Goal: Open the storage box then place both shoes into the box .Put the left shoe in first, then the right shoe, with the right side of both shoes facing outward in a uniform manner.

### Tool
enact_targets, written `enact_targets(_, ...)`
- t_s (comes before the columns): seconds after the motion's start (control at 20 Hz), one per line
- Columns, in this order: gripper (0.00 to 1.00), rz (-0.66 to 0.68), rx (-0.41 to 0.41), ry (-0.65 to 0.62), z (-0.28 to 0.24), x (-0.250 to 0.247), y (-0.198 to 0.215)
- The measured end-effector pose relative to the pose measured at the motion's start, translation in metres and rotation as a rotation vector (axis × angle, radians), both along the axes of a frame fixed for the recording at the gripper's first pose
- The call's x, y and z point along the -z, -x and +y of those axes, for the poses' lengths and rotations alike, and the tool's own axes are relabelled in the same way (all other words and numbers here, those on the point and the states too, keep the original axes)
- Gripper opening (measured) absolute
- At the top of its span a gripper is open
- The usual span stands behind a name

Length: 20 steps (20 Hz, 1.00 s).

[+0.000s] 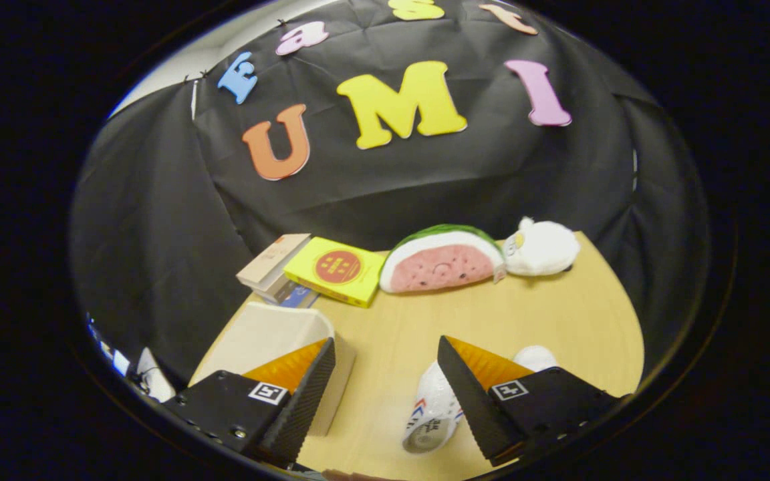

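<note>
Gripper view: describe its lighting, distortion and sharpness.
Gripper view: strong fisheye bend curves the table edge; even, soft light, faint shadow under the watermelon plush; plush and yellow book fairly sharp; the open gripper looms large, one finger over the storage box, the other over a white shoe.

Books (pixel 277 270), yellow box (pixel 337 270), watermelon plush (pixel 442 262), white plush (pixel 542 248) along table (pixel 559 314) back.
</note>
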State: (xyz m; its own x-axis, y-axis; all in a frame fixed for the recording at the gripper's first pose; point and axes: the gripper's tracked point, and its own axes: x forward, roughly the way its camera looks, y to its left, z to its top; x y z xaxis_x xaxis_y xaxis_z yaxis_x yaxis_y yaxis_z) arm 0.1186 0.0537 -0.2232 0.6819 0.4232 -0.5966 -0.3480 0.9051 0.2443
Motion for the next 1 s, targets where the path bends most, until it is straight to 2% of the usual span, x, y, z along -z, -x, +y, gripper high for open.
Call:
enact_targets(0.15, 0.94, 0.111, -0.143, -0.083, 0.028, 0.02, 0.001)
enact_targets(0.3, 0.94, 0.296, -0.29, -0.239, 0.061, 0.047, 0.008)
enact_targets(0.45, 0.94, 0.48, -0.3, -0.355, 0.066, 0.076, 0.001)
enact_targets(0.6, 0.94, 0.584, -0.303, -0.457, 0.072, 0.086, -0.007)
enact_targets(0.7, 0.94, 0.649, -0.333, -0.535, 0.082, 0.085, -0.008)
enact_targets(0.85, 0.94, 0.707, -0.435, -0.606, 0.097, 0.085, -0.003)
enact_targets(1.0, 0.94, 0.772, -0.477, -0.68, 0.11, 0.089, -0.002)
